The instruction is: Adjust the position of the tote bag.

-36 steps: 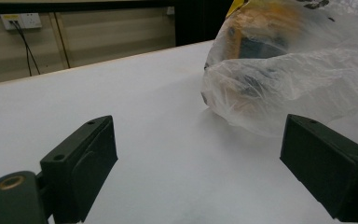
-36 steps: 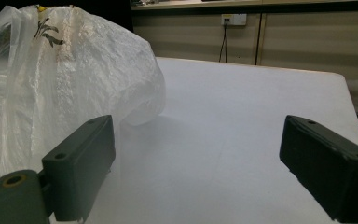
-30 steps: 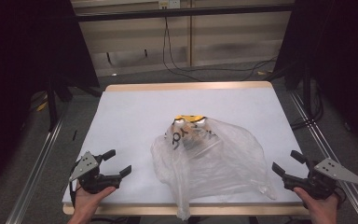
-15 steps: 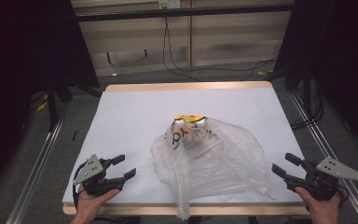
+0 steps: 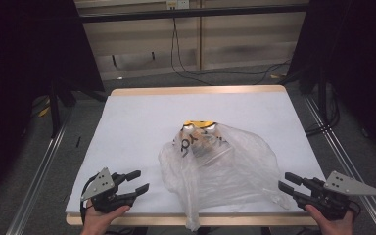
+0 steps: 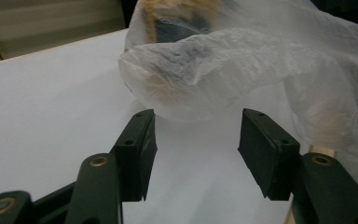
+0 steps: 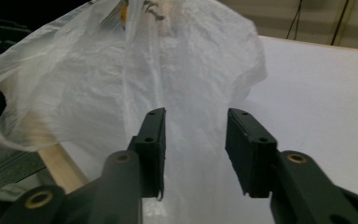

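Observation:
A crumpled clear plastic bag (image 5: 225, 166) lies on the white table (image 5: 142, 127), reaching to its front edge. Something yellow and dark (image 5: 198, 125) shows through the bag's far end. My left gripper (image 5: 138, 180) rests near the front left, a short way from the bag, pointing at it. In the left gripper view its jaws (image 6: 196, 140) stand half apart with only bare table between them, the bag (image 6: 242, 60) just ahead. My right gripper (image 5: 285, 180) sits at the bag's right edge. Its jaws (image 7: 193, 144) stand apart, facing the film (image 7: 144, 70) without pressing it. Both pairs of jaws have just been closing.
The table has a wooden rim (image 5: 196, 90) and its front edge lies close under both hands. Metal rails (image 5: 34, 181) run along both sides on the floor. Cables (image 5: 215, 73) trail behind the table, and a dark stand (image 5: 54, 98) rises at the left.
Both grippers' jaws have narrowed. The left gripper has slid a little to the right, toward the bag. The right hand and the bag have stayed put.

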The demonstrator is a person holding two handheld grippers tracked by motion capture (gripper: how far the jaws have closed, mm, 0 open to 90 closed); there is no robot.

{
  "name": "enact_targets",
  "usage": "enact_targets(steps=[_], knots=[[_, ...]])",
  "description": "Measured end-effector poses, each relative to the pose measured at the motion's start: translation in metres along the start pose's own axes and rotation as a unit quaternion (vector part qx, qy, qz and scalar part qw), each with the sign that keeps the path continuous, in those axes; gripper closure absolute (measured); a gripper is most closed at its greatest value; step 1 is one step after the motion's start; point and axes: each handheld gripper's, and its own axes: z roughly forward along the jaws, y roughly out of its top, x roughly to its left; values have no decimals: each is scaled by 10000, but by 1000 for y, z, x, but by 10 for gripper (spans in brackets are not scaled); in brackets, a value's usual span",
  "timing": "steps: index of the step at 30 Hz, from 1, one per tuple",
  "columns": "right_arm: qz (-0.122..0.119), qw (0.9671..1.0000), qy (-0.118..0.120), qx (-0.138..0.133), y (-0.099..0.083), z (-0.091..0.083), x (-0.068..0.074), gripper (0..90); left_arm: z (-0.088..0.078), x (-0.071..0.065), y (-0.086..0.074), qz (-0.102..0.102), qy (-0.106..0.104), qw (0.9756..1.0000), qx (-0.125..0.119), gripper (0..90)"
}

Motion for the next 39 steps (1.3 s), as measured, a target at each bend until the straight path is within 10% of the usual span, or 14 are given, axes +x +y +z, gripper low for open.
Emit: enact_targets(steps=[5,29,39], knots=[[-144,9993,140,307,-2,8,7,747,5,-16,5,119,-309,9994,134,527],[-469,9908,361,1215,-13,30,15,509,21,-59,16,82,-1038,9945,95,410],[-536,9835,599,1618,-13,43,11,865,35,-86,24,178,-1467,9889,138,352]])
